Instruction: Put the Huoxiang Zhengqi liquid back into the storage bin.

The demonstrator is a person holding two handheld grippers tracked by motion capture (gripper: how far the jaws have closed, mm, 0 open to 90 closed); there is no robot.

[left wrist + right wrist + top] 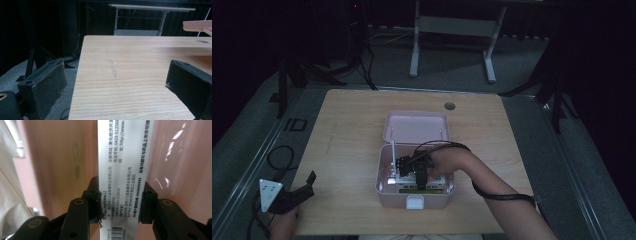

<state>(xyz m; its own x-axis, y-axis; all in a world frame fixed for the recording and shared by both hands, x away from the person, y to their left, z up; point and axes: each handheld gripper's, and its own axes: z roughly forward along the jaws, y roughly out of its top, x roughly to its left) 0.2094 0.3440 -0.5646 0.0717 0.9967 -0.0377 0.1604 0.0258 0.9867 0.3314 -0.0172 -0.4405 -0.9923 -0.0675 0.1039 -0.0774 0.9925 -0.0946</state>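
Here the right gripper (119,206) clamps a white printed medicine carton (120,170) by its narrow sides, jaws pressed against both faces, inside the pink storage box (384,197). We judge the step to be either seating the carton among the box's contents or lifting it clear; we cannot tell which. The next move calls for a straight vertical path that avoids the box wall and the raised lid (417,126). The right forearm reaches in from the lower right, wrist bent down over the box. The left gripper (294,196) rests at the table's (492,135) near-left corner, jaws spread, holding nothing.
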